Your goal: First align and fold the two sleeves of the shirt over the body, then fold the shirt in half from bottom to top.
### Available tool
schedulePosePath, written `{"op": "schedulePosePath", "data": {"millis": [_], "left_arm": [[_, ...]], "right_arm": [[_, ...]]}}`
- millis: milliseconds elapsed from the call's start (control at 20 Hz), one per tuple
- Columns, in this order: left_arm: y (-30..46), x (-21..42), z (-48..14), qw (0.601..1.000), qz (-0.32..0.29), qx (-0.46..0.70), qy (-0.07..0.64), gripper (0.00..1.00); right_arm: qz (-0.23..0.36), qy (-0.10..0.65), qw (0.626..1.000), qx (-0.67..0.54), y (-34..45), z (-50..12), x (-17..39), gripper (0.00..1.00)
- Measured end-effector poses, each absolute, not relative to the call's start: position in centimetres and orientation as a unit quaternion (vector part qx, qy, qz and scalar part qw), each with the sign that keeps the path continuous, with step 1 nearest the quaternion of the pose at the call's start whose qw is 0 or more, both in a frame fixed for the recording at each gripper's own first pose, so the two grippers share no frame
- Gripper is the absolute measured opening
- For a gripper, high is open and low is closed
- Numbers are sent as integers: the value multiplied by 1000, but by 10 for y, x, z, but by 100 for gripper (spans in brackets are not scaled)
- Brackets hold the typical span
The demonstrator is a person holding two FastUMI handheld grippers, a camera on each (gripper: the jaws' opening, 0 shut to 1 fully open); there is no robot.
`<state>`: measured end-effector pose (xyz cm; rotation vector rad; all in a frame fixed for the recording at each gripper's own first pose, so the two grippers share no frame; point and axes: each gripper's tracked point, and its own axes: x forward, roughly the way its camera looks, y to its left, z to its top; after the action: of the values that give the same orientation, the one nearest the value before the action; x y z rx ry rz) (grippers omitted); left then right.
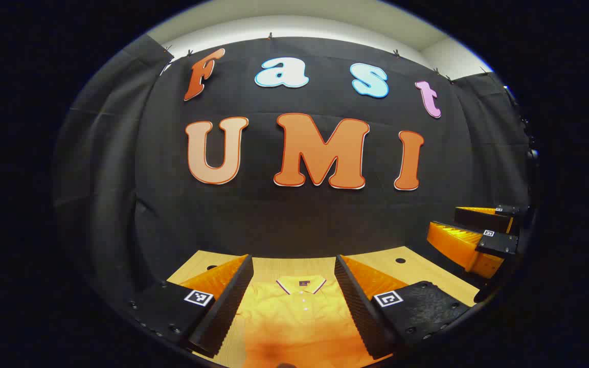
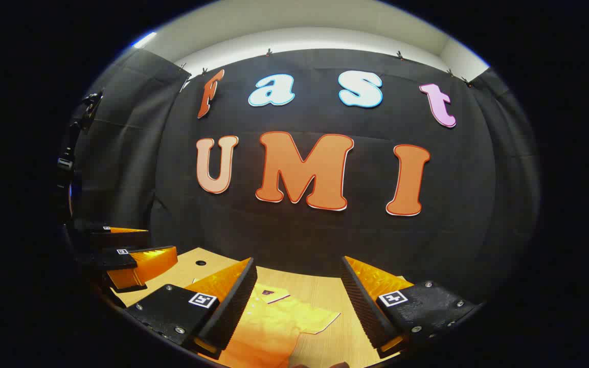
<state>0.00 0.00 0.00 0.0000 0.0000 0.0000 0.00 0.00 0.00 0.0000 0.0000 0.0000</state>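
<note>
A yellow polo shirt (image 1: 299, 317) lies flat on the wooden table (image 1: 417, 266), collar toward the wall. My left gripper (image 1: 293, 263) hovers over it, open, with the collar showing between its fingers and nothing held. Off to the right of the left gripper view, my right gripper (image 1: 443, 220) is also open and above the table. In the right gripper view the shirt (image 2: 274, 322) sits low and left, and one short sleeve (image 2: 320, 319) spreads out flat between the fingers of the open right gripper (image 2: 297, 263). The left gripper (image 2: 160, 241) appears at the left there.
The black cloth wall stands close behind the table's far edge (image 2: 294, 278). A small round hole (image 1: 400, 260) marks the tabletop on the right, and a similar hole (image 2: 201, 262) shows on the left. Bare wood (image 2: 335, 332) lies beside the sleeve.
</note>
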Motion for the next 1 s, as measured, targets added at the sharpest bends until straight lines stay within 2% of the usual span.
{"op": "schedulePosePath", "data": {"millis": [450,1000], "left_arm": [[-10,-3,3,1000,17,7,-19,98],[6,-7,8,999,39,17,-34,98]], "right_arm": [[21,13,999,24,10,-15,5,99],[11,15,1000,15,7,-21,19,99]]}}
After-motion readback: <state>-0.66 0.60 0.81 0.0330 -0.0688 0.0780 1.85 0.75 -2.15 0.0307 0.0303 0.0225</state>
